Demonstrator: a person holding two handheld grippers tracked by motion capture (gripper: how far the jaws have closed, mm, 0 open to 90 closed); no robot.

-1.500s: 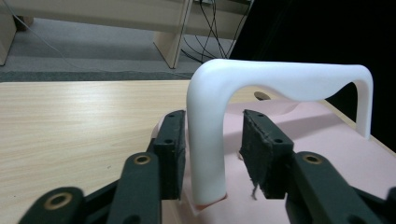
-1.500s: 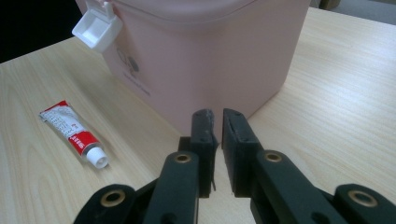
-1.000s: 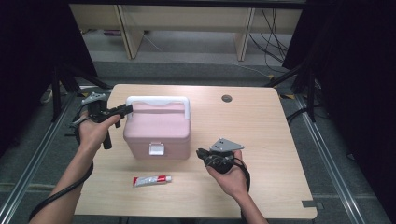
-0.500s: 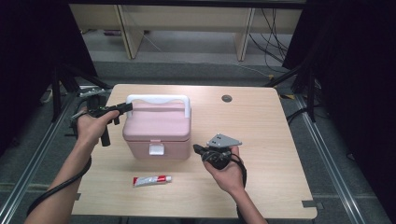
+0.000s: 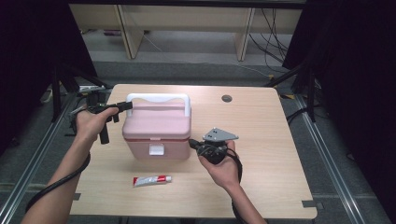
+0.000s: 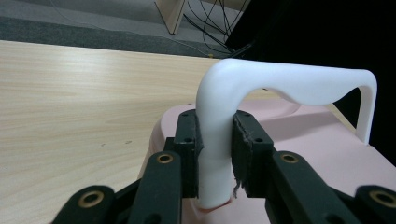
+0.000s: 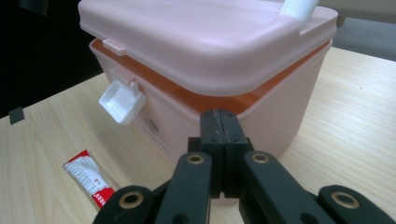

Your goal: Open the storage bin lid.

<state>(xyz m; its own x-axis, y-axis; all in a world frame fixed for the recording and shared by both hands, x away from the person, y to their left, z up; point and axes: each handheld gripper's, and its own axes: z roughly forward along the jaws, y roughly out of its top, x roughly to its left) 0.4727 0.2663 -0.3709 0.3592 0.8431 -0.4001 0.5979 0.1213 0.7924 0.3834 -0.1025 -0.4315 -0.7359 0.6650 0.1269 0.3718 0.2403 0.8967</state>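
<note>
Bright, even overhead light on the table [image 5: 261,140], dark surroundings, soft focus.

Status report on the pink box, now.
Left gripper clamped on white handle. Right gripper shut, empty, at pink box corner under its lid. Latch flipped open. Tube lies clear.

No text can be read with certainty. Small dark print is carried on the white part of the red-and-white tube [image 7: 88,179] at the lower left of the right gripper view, but it is too small and blurred to be made out.
</note>
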